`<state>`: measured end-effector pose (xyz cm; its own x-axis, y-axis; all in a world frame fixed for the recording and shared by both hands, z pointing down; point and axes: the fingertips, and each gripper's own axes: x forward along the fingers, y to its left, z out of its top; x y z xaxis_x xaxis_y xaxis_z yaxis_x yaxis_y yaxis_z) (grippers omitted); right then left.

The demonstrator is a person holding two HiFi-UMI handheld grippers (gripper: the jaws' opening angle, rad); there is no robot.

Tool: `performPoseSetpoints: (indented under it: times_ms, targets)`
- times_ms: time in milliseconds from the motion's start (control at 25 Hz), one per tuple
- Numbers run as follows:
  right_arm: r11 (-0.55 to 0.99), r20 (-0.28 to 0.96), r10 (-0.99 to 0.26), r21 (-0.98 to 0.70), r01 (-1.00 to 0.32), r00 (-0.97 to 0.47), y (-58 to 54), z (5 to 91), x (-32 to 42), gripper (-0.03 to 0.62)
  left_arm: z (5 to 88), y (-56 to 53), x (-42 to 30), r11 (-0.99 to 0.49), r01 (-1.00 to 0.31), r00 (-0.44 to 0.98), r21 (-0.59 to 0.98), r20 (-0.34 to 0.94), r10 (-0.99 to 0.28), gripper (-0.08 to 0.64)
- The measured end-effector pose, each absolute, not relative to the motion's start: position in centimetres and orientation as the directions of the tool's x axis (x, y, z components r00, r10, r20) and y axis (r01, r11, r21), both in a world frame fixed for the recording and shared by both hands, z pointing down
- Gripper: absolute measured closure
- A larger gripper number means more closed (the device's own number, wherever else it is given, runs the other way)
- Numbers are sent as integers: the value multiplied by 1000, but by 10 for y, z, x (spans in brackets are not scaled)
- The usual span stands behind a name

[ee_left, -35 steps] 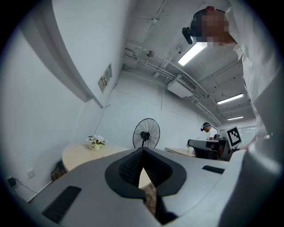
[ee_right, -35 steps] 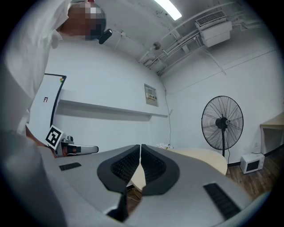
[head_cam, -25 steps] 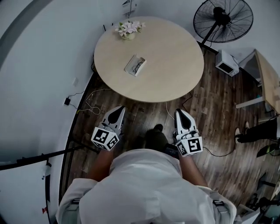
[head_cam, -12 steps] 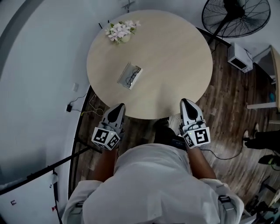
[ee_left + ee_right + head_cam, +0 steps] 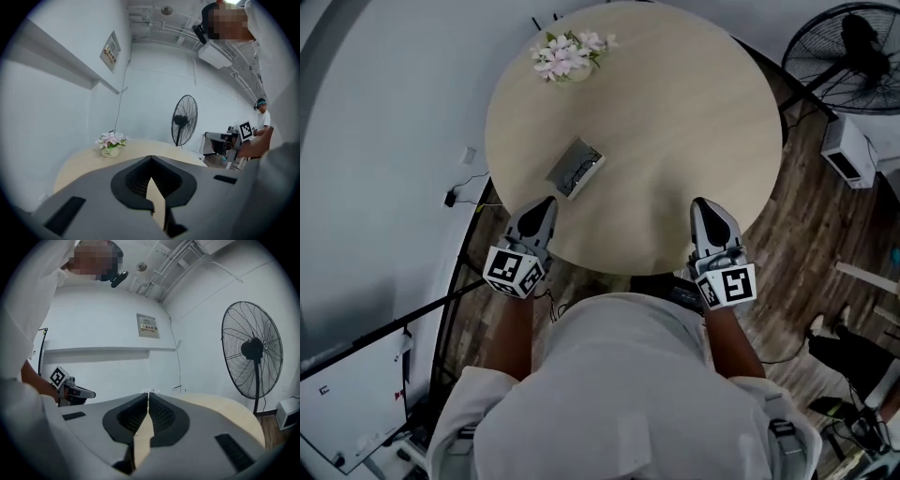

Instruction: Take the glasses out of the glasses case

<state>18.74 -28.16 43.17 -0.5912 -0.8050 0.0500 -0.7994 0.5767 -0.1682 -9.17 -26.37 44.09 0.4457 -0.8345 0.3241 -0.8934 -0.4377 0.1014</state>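
An open glasses case (image 5: pixel 575 169) lies on the left part of the round beige table (image 5: pixel 675 112), with dark glasses inside it. My left gripper (image 5: pixel 541 206) hovers at the table's near-left edge, just short of the case, jaws shut with nothing in them. My right gripper (image 5: pixel 711 211) is over the near-right edge, also shut and holding nothing. In the left gripper view the jaw tips (image 5: pixel 151 159) meet; in the right gripper view the jaw tips (image 5: pixel 148 395) meet too. The case is hidden in both gripper views.
A pot of pale flowers (image 5: pixel 565 56) stands at the table's far left, also seen as a flower pot (image 5: pixel 110 143). A standing fan (image 5: pixel 848 56) and a white box (image 5: pixel 848 150) sit right of the table. Cables (image 5: pixel 464 192) trail along the left wall. Another person (image 5: pixel 260 126) is at a desk.
I have stepped closer to the table. Both grippers have gone from over the floor to the table's near edge, the left one now close to the case. Both stayed shut.
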Motion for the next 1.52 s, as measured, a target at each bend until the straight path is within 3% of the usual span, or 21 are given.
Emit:
performPoseSetpoints:
  times_ms: [400, 680, 1080, 1520]
  targets:
    - [729, 15, -671, -170, -663, -742, -332, 449, 167, 566, 479, -328, -93, -466, -884, 399, 41, 586, -706, 549]
    - [700, 47, -695, -185, -690, -717, -349, 474, 160, 566, 531, -355, -98, -553, -832, 395, 44, 747, -535, 548]
    - [558, 102, -806, -196, -806, -583, -380, 502, 143, 566, 617, -374, -100, -634, -751, 454, 184, 842, -293, 548]
    - [518, 153, -819, -216, -828, -552, -374, 540, 132, 566, 664, -373, -99, -674, -714, 412, 191, 892, -184, 505]
